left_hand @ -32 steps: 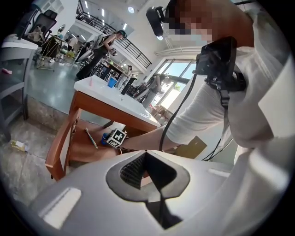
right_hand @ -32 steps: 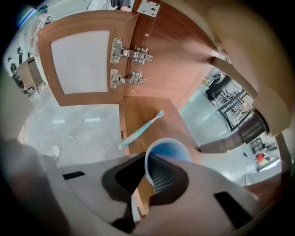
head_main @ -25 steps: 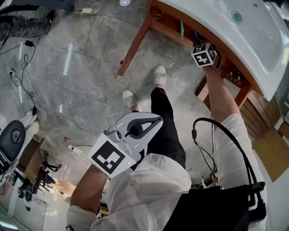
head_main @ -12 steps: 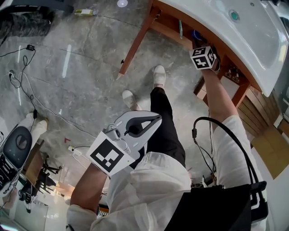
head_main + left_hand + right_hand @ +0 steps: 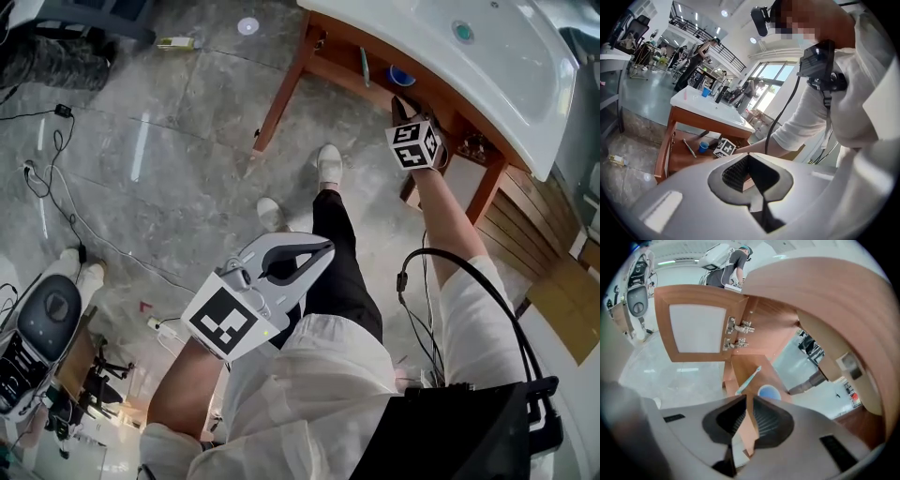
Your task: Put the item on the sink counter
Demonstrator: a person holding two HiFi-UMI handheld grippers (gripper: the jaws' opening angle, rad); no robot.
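Right gripper (image 5: 746, 398) under the white sink counter (image 5: 525, 89): jaws narrowly apart, just been closing, nothing between them, only shelf wood showing through the gap. Teal toothbrush (image 5: 749, 378) and blue cup (image 5: 768, 392) lie on the wooden shelf (image 5: 740, 363) just ahead, cup partly hidden by the jaws. In the head view the marker cube (image 5: 415, 143) mostly covers them. Left gripper (image 5: 747, 157) closed, empty, held near the person's waist. Counter cut off at the right.

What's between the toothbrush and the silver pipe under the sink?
A blue cup sits between the toothbrush and the pipe, shown in the right gripper view.
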